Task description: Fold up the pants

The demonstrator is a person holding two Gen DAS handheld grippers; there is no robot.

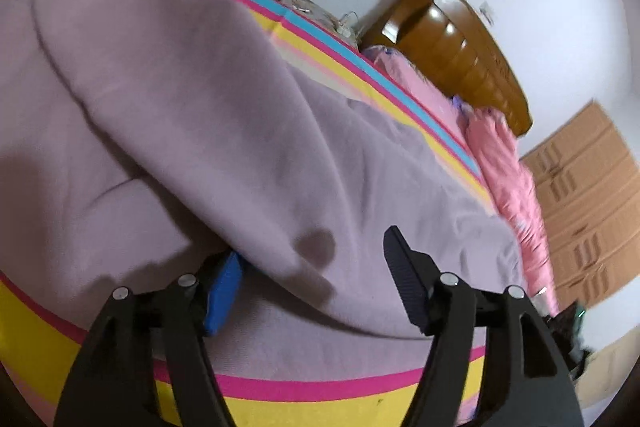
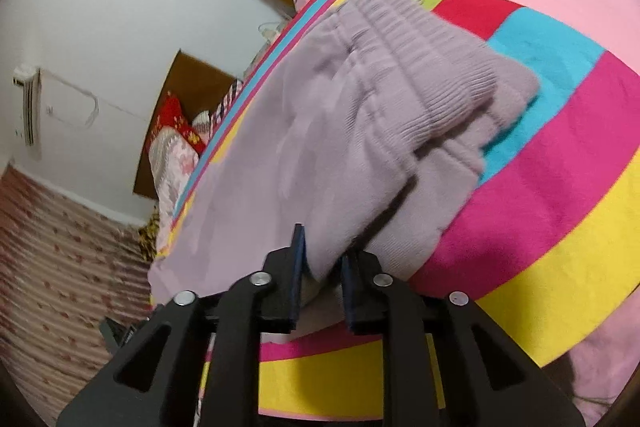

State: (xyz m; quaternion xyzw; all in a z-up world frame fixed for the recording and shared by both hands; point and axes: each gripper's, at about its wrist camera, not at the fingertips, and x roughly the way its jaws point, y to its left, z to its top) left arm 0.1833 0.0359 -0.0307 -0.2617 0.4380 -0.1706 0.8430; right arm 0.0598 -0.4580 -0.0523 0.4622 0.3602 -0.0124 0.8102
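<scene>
— Bedroom, striped blanket (image 2: 560, 155) on the bed: where are your pants (image 1: 224, 131)?

— Spread on it. Your right gripper (image 2: 320, 279) has its jaws clamped on a lifted hem, likely to carry the fold; your left gripper (image 1: 316, 279) has its jaws spread wide, fabric draped over one.

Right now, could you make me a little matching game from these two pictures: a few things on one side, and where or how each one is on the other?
Things:
1. left claw
2. right claw
3. lilac pants
4. wooden headboard

States or places:
A. pinching a fold of lilac cloth
B. against the white wall, behind the pink bedding
C. spread over the striped blanket
D. wide apart, cloth draped over one finger

Pairs: 1-D, 2-A, 3-C, 4-B
</scene>
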